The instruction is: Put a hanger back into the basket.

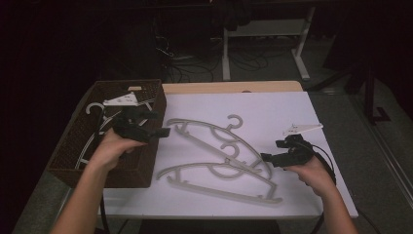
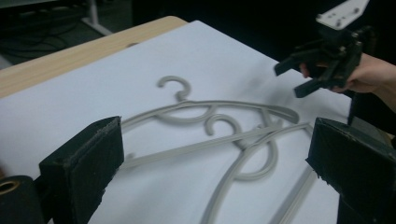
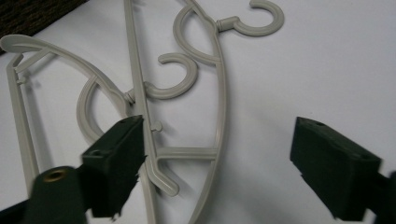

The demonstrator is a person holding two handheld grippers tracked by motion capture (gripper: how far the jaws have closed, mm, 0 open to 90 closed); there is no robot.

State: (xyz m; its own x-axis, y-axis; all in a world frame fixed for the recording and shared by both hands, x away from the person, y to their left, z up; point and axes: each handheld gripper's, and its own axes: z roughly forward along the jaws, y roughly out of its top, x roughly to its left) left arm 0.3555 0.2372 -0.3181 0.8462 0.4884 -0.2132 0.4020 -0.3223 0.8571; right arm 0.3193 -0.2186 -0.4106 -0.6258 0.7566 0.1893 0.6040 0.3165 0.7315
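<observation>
Two grey plastic hangers lie crossed on the white table top (image 1: pixel 292 105). The far hanger (image 1: pixel 209 126) has its hook (image 1: pixel 235 121) toward the back, and the near hanger (image 1: pixel 224 192) lies over it. My left gripper (image 1: pixel 159 124) is open above the basket's right rim and points at the hangers (image 2: pixel 219 103), which show between its wide jaws (image 2: pixel 219 140). My right gripper (image 1: pixel 270 150) is open at the hangers' right ends. Its left pad (image 3: pixel 119 158) sits just over a hanger end (image 3: pixel 163 179), and both hooks (image 3: pixel 261 23) lie ahead of it.
A brown woven basket (image 1: pixel 109 178) stands at the table's left edge with a white hanger (image 1: pixel 95 107) inside. A wooden strip (image 1: pixel 234 87) runs along the table's back. Desk legs and cables sit on the dark floor behind. The right gripper (image 2: pixel 294 77) shows far off in the left gripper view.
</observation>
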